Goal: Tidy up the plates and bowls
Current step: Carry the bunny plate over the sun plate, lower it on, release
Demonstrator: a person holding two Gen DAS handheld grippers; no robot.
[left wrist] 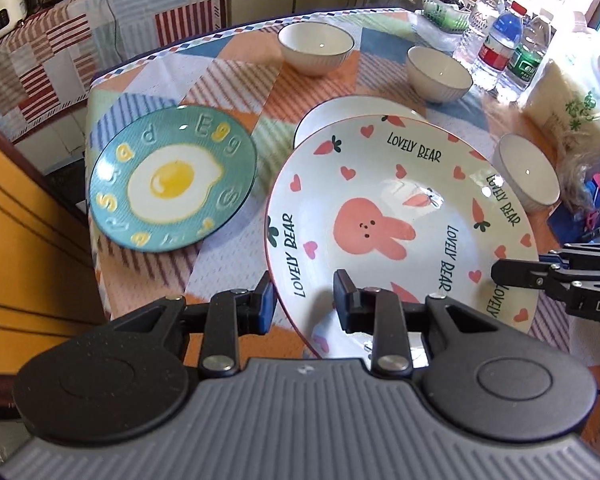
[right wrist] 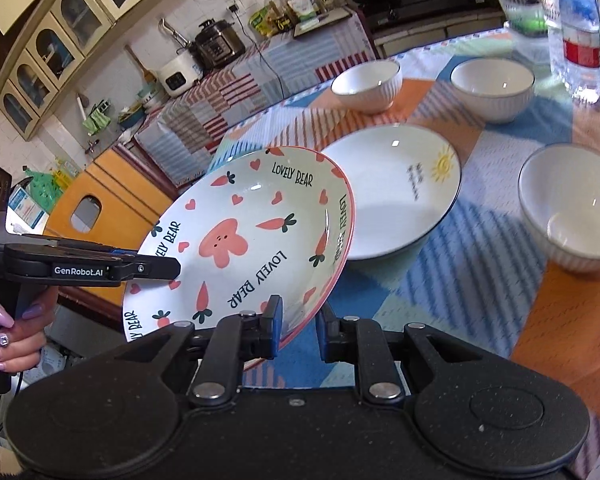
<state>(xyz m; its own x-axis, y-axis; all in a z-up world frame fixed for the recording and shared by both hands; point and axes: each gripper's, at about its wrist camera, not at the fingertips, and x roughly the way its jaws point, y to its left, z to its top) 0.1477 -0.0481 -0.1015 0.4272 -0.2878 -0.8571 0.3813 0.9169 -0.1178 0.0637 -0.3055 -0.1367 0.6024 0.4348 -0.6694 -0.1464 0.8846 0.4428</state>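
The rabbit plate (right wrist: 252,240) hangs tilted above the sun plate (right wrist: 404,188), its rim pinched by both the left gripper (left wrist: 304,300) and right gripper (right wrist: 298,328). Three white bowls (right wrist: 368,84) ring them; the fried-egg plate (left wrist: 172,178) lies apart near the table edge (left wrist: 96,208).

bunny plate (left wrist: 396,224) between left tool (left wrist: 304,300) fingers, overlapping white plate (left wrist: 352,110), egg plate (left wrist: 172,178) beside
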